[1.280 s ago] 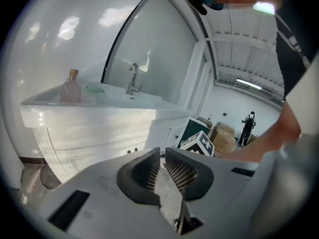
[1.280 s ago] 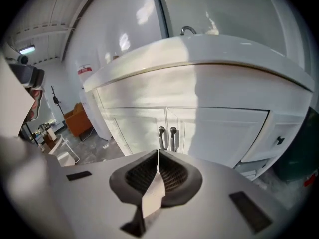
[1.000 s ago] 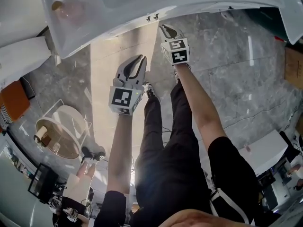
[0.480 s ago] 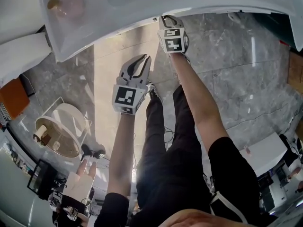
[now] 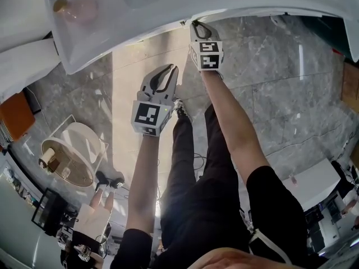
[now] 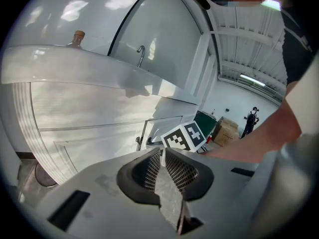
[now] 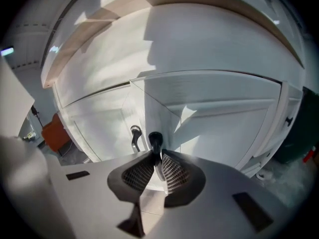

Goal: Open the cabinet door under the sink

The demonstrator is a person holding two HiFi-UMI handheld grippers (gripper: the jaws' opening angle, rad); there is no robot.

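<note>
two jaws of right gripper (image 7: 156, 158) clamp half-hidden door handle (image 7: 155, 139); left gripper (image 6: 160, 156) closed, empty.

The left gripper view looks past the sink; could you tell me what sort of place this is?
Probably a mock washroom set up inside a large hall: a white vanity with a tap, cabinet doors beneath it, and open roof beams beyond.

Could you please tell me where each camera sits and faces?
Head view: on the person's head, steeply down at sink and floor; arms, legs, left gripper, right gripper.
Left gripper view: on that gripper, toward the cabinet doors; own shut fingers.
Right gripper view: on that gripper, toward the door handle its fingers clamp.
Shared: head and left gripper views show the right gripper.
</note>
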